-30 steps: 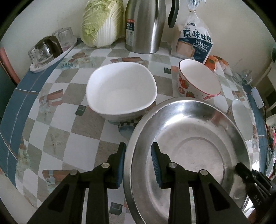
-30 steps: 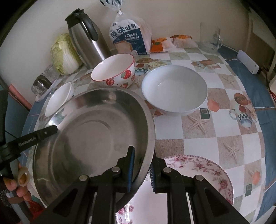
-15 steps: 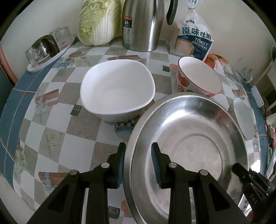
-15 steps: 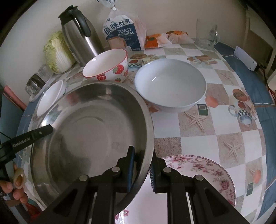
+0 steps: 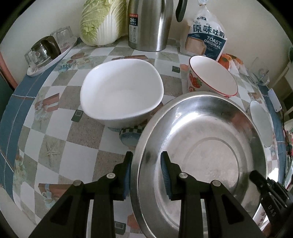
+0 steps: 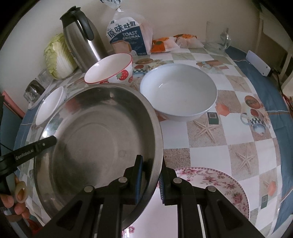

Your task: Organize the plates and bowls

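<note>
Both claws, left (image 5: 146, 172) and right (image 6: 150, 175), pinch opposite rims of the round steel basin (image 5: 201, 155), held above the checkered table (image 5: 82, 139). White bowl (image 5: 120, 95) at ten o'clock, strawberry bowl (image 5: 212, 78) at twelve, unstacked; sorting looks barely begun.

A plain cream wall (image 6: 183, 16) backs the round tabletop (image 6: 210, 152), covered in a checked, blue-bordered cloth under soft daylight.

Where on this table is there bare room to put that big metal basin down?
Bare checked cloth lies in front of the large white bowl, between it and the floral plate, running toward the blue border. Crowded: the back, with strawberry bowl, thermos and bread bag.
</note>
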`<state>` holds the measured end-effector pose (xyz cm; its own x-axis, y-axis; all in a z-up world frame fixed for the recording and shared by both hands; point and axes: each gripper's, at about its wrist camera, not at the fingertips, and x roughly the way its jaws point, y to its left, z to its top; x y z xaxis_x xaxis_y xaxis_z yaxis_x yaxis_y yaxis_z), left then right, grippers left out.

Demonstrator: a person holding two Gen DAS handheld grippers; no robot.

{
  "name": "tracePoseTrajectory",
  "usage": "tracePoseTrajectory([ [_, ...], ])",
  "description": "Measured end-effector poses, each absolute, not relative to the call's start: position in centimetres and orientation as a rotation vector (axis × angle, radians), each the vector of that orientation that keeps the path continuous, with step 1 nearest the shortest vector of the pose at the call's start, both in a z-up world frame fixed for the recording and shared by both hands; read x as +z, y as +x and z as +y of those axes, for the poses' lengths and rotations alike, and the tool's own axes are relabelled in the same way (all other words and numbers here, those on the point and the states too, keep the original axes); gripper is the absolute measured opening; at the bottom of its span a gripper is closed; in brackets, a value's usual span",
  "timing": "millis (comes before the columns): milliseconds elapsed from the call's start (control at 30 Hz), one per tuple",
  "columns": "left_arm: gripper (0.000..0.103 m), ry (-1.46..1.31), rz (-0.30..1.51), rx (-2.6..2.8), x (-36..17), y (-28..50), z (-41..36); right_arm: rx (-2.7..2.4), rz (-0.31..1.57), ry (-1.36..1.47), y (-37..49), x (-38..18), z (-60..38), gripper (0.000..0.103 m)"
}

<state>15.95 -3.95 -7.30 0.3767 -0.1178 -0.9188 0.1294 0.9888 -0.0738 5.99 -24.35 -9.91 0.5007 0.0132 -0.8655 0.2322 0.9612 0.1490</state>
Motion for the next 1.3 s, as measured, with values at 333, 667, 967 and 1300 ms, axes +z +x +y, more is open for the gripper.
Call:
tracePoseTrajectory([
  [333,0.031,0.019,1.179,-0.157,-7.3,16.1,-4.0,-0.140,1.037,0.259,6.1,-10.0,-24.4,0.017],
  [667,0.032,0.013,1.217,-0.147,-7.8,16.3,-3.6,-0.138,1.053,0.230,6.1,-9.9,-24.1,0.020],
  [967,0.033,0.007,1.230,-0.137,-7.7,16.3,-3.5,-0.136,1.062,0.229,6.1,-9.9,-24.1,0.020],
  [1300,0.054,0.014,1.210,-0.156,-6.7,16.1,-3.8,-0.153,1.086,0.227,5.9,-9.7,-24.1,0.020],
])
